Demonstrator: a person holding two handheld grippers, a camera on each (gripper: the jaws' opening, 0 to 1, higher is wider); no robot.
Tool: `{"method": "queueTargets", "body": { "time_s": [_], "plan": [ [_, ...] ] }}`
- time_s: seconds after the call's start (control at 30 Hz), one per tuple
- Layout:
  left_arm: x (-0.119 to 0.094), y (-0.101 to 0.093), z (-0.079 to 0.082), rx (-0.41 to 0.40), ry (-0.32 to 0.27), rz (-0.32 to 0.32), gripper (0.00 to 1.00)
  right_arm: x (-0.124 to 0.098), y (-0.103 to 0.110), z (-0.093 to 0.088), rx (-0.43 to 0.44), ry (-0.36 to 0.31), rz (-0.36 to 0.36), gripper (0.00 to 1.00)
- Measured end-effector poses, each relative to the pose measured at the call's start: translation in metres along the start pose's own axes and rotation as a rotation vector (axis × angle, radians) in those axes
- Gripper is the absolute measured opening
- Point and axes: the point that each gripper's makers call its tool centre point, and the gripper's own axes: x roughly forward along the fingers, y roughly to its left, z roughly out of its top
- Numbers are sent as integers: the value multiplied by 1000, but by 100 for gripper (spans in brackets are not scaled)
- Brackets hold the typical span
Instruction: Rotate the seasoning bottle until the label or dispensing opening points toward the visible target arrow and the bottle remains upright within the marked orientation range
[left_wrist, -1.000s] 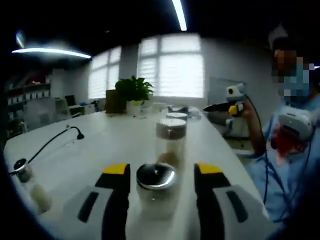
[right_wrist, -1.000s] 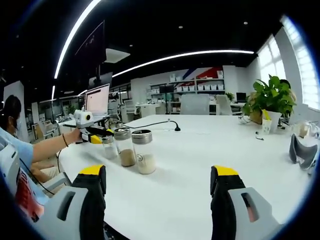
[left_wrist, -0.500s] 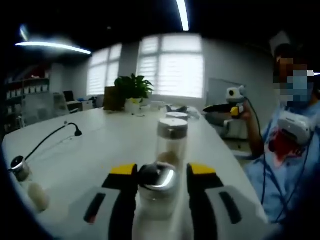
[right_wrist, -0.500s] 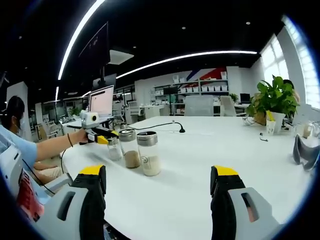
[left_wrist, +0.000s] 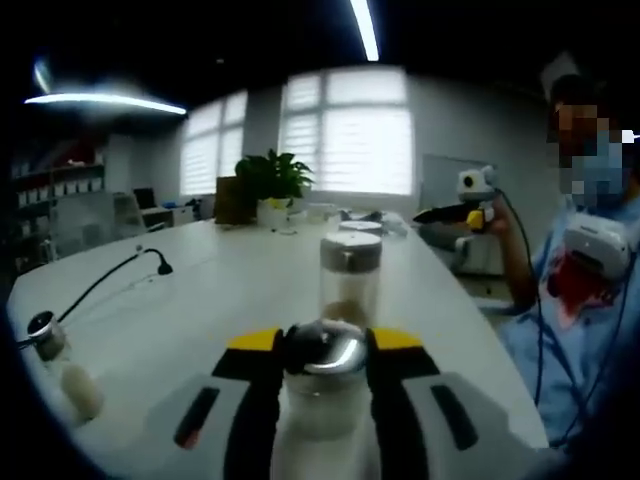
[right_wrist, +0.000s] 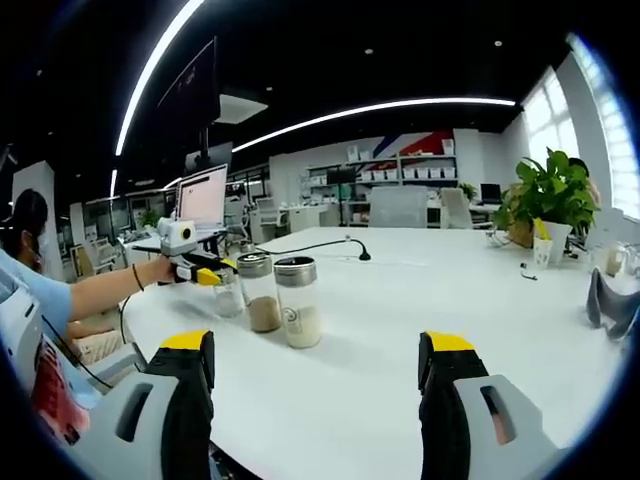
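Observation:
In the left gripper view, a small glass seasoning bottle (left_wrist: 318, 405) with a shiny metal lid stands upright on the white table (left_wrist: 200, 300). My left gripper (left_wrist: 320, 340) is shut on it, its yellow-tipped jaws pressing both sides. Behind it in a row stand a jar of brown powder (left_wrist: 350, 282) and a third jar's lid (left_wrist: 360, 228). In the right gripper view the left gripper (right_wrist: 205, 275) holds that small bottle (right_wrist: 229, 297) beside the brown jar (right_wrist: 260, 293) and a jar of white powder (right_wrist: 298, 303). My right gripper (right_wrist: 320, 385) hangs open over the near table, well apart from the jars.
A potted plant (right_wrist: 545, 200) stands at the table's far end. A gooseneck microphone (right_wrist: 357, 254) rises mid-table, and a grey object (right_wrist: 608, 305) lies at the right edge. A person (left_wrist: 585, 270) holding my right gripper (left_wrist: 470, 205) sits beside the table.
My left gripper's jaws have closed from wide open onto the small bottle's sides. My right gripper stays open and has hardly moved.

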Motion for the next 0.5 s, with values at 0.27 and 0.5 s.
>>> {"method": "queueTargets", "body": {
  "time_s": [0.27, 0.5],
  "plan": [
    [-1, -1, -1, 3, 0, 19, 34, -1, 1, -2, -14, 15, 2, 87],
    [-1, 0, 0, 2, -10, 38, 34, -3, 0, -5, -36, 35, -9, 87]
  ]
}}
